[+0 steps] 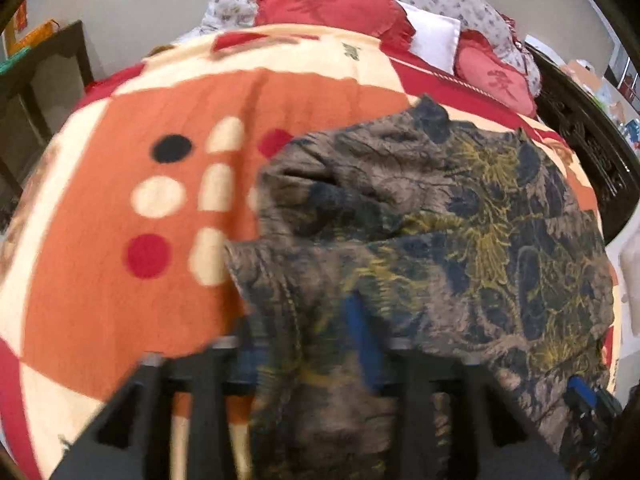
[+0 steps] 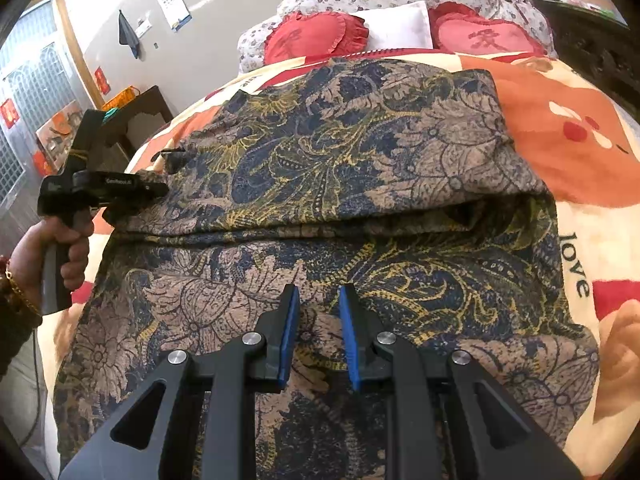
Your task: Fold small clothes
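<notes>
A brown, navy and yellow floral garment [image 2: 340, 184] lies on the bed, its far part folded over toward me along a crease across the middle. My left gripper [image 1: 320, 320] is shut on the garment's left edge [image 1: 304, 312]; cloth drapes over its fingers and hides them, with one blue pad showing. In the right wrist view the left gripper [image 2: 132, 196] shows at the garment's left side, held by a hand. My right gripper [image 2: 318, 312] is open and empty just above the near half of the garment. It also shows at the lower right of the left wrist view [image 1: 588, 400].
The bed carries an orange, cream and red blanket [image 1: 120, 200]. Red heart pillows [image 2: 316, 36] and a white pillow [image 2: 396, 26] lie at the head. A dark wooden bed frame [image 1: 592, 140] runs on the right; a dark side table [image 2: 140, 116] stands on the left.
</notes>
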Tool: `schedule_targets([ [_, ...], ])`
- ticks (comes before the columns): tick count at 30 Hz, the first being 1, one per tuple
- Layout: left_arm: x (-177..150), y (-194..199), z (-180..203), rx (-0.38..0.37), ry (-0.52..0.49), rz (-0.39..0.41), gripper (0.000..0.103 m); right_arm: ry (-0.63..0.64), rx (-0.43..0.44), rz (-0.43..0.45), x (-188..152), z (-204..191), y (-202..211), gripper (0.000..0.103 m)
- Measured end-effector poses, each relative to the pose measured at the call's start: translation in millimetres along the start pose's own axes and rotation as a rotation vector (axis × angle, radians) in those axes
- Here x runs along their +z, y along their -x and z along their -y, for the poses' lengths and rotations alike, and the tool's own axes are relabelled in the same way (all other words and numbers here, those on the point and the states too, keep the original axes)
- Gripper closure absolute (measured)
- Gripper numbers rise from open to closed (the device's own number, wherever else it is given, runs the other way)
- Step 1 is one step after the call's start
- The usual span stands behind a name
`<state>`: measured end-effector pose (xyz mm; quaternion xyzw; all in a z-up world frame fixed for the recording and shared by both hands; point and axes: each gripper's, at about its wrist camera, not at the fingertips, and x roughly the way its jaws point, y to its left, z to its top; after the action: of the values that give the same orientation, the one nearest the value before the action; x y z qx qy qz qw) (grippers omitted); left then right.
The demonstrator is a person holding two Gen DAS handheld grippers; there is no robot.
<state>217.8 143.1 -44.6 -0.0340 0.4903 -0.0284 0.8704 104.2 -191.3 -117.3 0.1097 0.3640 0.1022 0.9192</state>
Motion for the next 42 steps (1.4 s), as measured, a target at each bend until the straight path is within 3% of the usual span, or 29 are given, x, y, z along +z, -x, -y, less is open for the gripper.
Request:
schedule_targets([
  [3,-3.5,30.7,-25.2,0.065,0.025,0.103,0.040,-0.026,0.011,0.017,4.5,5.4,10.6,0.080],
  [5,-5.2,43.0,-35.8,0.059,0.055,0.150,0.040,-0.032,0.036,0.074,18.6,11.6,27.6,0.080],
  [9,-8.4,52.6,-25.8,0.021,0.080,0.212,0.040,-0.033,-0.041,0.174,60.2,29.4,41.5,0.080],
  [12,-16.0,42.4,5.1,-0.050,0.042,0.193,0.040,-0.014,-0.026,0.160,84.6,34.9,25.5,0.080],
  [14,-17.7,31.8,23.9,-0.042,0.023,0.176,0.040,0.046,-0.038,0.072,90.4,37.8,1.3,0.081],
  [15,-19.4,24.7,33.0,-0.039,0.016,0.169,0.040,0.067,-0.047,-0.009,88.9,45.3,-15.8,0.090],
  [16,-20.6,19.9,37.4,-0.048,0.013,0.155,0.040,0.083,-0.149,-0.066,83.8,58.5,-30.0,0.101],
  [17,-21.4,14.1,41.2,-0.054,0.011,0.139,0.040,0.077,-0.165,-0.074,77.2,73.9,-34.3,0.103],
  [19,-24.2,3.1,47.1,-0.038,0.003,0.120,0.040,0.012,-0.073,-0.047,70.3,93.2,-28.0,0.103],
  [22,-28.4,-6.6,46.9,-0.022,-0.004,0.127,0.040,0.042,-0.102,-0.039,66.3,90.2,-22.6,0.103],
  [28,-43.9,-7.8,32.3,-0.001,0.016,0.156,0.037,-0.068,-0.043,-0.023,50.9,112.2,-11.9,0.103],
  [35,-47.1,4.4,29.7,-0.019,0.005,0.192,0.033,-0.082,-0.100,-0.049,55.9,115.1,-11.2,0.103],
  [38,-35.8,7.6,20.9,0.038,0.025,0.213,0.033,-0.129,-0.148,-0.083,68.5,110.1,-8.4,0.103],
  [42,-14.9,-3.8,7.6,0.028,0.092,0.188,0.033,-0.121,-0.212,0.028,102.3,87.6,8.6,0.103],
])
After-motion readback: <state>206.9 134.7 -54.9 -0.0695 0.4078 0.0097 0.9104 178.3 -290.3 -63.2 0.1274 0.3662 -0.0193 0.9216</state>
